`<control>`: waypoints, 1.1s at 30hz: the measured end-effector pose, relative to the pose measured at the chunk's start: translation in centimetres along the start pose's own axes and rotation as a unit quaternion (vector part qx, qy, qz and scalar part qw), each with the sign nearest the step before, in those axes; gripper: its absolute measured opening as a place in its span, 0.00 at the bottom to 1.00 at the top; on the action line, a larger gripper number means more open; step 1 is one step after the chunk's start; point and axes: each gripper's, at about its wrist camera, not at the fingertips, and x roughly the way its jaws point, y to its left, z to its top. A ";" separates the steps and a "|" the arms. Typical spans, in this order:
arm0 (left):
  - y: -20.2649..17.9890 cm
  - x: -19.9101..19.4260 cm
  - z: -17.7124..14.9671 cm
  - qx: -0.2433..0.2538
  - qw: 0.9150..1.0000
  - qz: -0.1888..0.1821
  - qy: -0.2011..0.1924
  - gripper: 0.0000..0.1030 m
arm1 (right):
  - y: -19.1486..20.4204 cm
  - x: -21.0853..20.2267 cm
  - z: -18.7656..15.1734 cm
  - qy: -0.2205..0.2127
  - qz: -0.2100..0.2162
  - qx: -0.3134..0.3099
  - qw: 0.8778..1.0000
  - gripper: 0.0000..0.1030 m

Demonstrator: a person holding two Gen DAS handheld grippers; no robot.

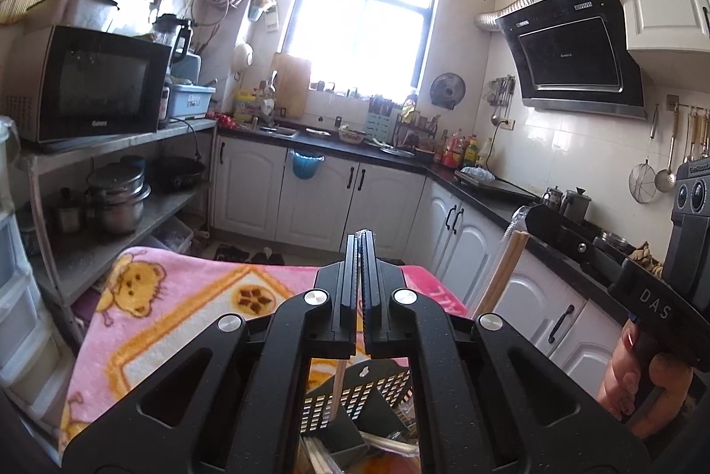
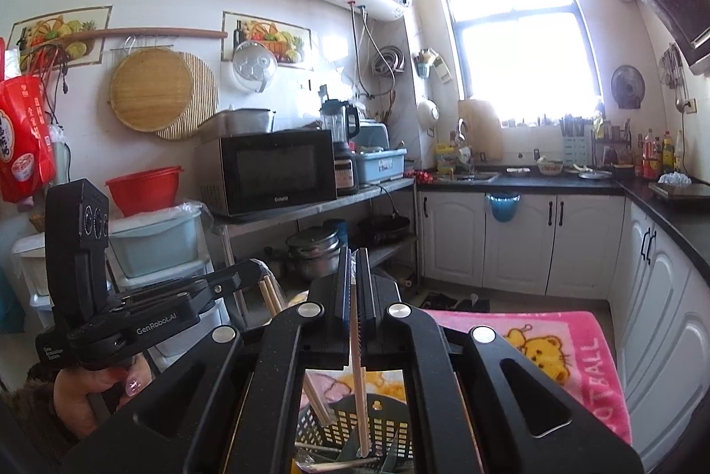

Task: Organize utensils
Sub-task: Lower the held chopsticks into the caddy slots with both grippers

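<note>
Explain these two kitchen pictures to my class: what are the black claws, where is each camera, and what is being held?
No robot: a person holds a handheld two-finger gripper in each hand, and each carries a fisheye camera looking along its fingers. The left-wrist view shows the left gripper shut on wrapped chopsticks, with the right gripper beside it. The right-wrist view shows that gripper shut on its own chopsticks. Both pairs hang over a black perforated basket, which sits on a pink bear blanket. More utensils lie beneath, unclear.

Matte black grippers [image 1: 360, 241] with silver screws, white lettering, pink-painted fingernails.
</note>
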 end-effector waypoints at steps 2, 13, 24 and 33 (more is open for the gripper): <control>0.1 0.3 -0.4 -0.001 1.000 0.000 0.002 0.00 | -0.1 0.4 -0.5 0.006 0.000 0.002 1.000 0.03; 0.5 1.6 -2.3 -0.005 1.000 -0.006 0.019 0.00 | -0.6 1.9 -2.9 0.037 -0.006 0.006 0.999 0.03; 0.9 2.3 -4.2 -0.012 0.999 -0.010 0.040 0.00 | -1.0 2.4 -5.1 0.067 -0.013 0.021 0.997 0.03; 1.3 2.6 -5.4 -0.021 0.998 -0.009 0.054 0.01 | -0.9 1.8 -6.1 0.080 -0.020 0.019 0.996 0.15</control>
